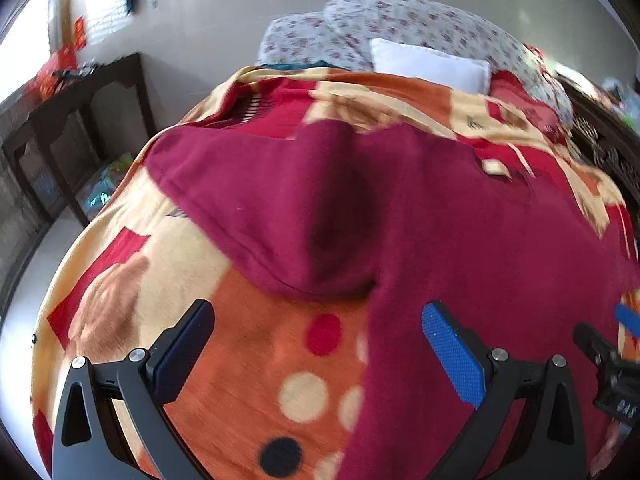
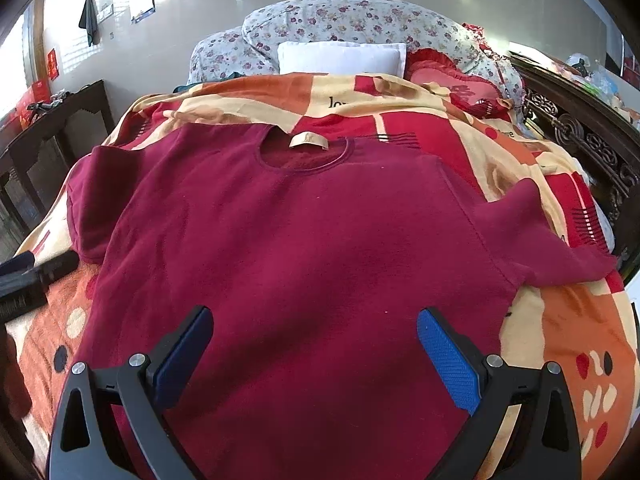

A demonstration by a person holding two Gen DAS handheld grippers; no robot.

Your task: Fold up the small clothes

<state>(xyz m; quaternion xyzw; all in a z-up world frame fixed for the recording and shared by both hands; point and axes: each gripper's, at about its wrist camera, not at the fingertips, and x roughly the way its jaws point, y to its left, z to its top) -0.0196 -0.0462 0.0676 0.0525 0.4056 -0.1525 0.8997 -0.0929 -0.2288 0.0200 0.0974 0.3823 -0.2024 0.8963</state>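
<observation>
Maroon fleece short-sleeved top (image 2: 304, 240) lay spread flat, neck at the far end, on the orange, red and cream patterned blanket (image 2: 580, 340) covering the bed, probably smoothed ready for folding. Left tongs (image 1: 318, 352) hovered wide and empty near its left sleeve; right tongs (image 2: 314, 356) hovered wide over its hem. A white pillow (image 2: 340, 58) and floral quilt (image 2: 360, 16) lay beyond.

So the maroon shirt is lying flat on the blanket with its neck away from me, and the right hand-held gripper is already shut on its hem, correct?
Not quite. The right hand-held gripper is open, its blue pads spread wide above the maroon shirt, gripping nothing; the right wrist view shows this. The rest holds: the shirt lies flat on the blanket with its neck at the far end.
</observation>
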